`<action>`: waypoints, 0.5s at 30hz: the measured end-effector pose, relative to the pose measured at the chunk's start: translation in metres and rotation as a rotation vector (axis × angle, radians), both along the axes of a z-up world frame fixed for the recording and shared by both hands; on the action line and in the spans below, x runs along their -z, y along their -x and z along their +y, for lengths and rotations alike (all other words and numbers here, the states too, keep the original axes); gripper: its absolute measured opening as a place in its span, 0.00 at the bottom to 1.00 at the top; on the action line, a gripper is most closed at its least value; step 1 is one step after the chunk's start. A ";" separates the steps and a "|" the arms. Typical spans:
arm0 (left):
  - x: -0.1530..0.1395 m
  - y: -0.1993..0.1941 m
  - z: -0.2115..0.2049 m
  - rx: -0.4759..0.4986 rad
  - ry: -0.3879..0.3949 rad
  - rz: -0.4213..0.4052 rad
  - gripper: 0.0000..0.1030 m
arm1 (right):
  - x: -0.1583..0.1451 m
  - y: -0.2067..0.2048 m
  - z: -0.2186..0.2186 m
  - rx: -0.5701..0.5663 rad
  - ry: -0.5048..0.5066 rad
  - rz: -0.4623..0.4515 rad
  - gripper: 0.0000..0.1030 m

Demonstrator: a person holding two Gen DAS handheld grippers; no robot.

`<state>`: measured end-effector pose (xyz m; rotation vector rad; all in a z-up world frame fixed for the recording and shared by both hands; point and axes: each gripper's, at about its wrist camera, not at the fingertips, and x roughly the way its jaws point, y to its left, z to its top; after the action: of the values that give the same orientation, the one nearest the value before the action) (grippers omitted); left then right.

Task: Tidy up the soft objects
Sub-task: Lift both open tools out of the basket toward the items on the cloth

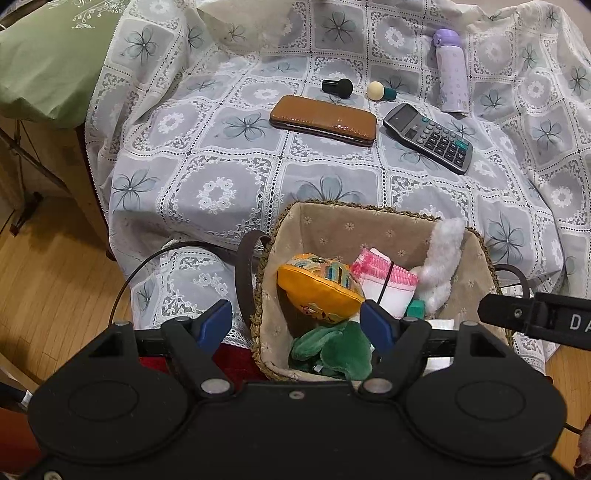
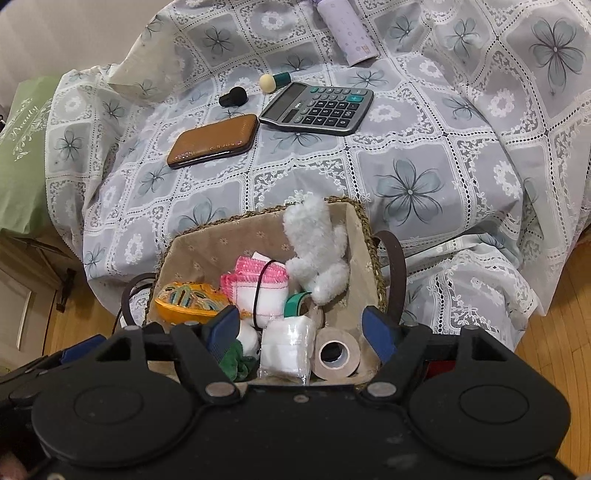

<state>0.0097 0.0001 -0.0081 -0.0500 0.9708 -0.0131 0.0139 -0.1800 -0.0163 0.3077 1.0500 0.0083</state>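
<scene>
A woven basket (image 1: 373, 212) (image 2: 364, 221) with a beige liner stands at the near edge of the cloth-covered table. It holds an orange embroidered pouch (image 1: 319, 291) (image 2: 188, 301), a pink-edged white cloth (image 1: 384, 280) (image 2: 264, 284), a white plush toy (image 1: 441, 258) (image 2: 317, 247), a green plush (image 1: 332, 349) (image 2: 234, 360), a clear bag of white pads (image 2: 286, 349) and tape rolls (image 2: 336, 354). My left gripper (image 1: 295, 325) is open and empty over the basket's near left rim. My right gripper (image 2: 301, 328) is open and empty over the basket's near side; its body shows in the left wrist view (image 1: 535, 319).
On the lace floral tablecloth (image 1: 221, 166) (image 2: 424, 147) lie a brown case (image 1: 323, 120) (image 2: 214, 140), a calculator (image 1: 428, 136) (image 2: 317, 107), a black sponge applicator (image 1: 338, 87) (image 2: 232, 96), a cream and green applicator (image 1: 380, 90) (image 2: 275, 80) and a lilac bottle (image 1: 450, 70) (image 2: 347, 29). A green pillow (image 1: 48, 62) lies left.
</scene>
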 end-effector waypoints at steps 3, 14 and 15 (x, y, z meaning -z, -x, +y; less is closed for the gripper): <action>0.000 0.000 0.000 0.001 0.000 0.001 0.70 | 0.000 0.000 0.000 -0.001 0.001 0.001 0.71; 0.002 -0.001 -0.002 0.010 -0.004 0.013 0.70 | 0.006 -0.002 -0.001 0.003 -0.007 0.029 0.71; 0.002 -0.001 -0.002 0.010 -0.005 0.013 0.70 | 0.007 -0.002 -0.001 0.004 -0.007 0.031 0.71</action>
<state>0.0104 -0.0019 -0.0103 -0.0408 0.9838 -0.0192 0.0160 -0.1814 -0.0231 0.3168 1.0803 0.0040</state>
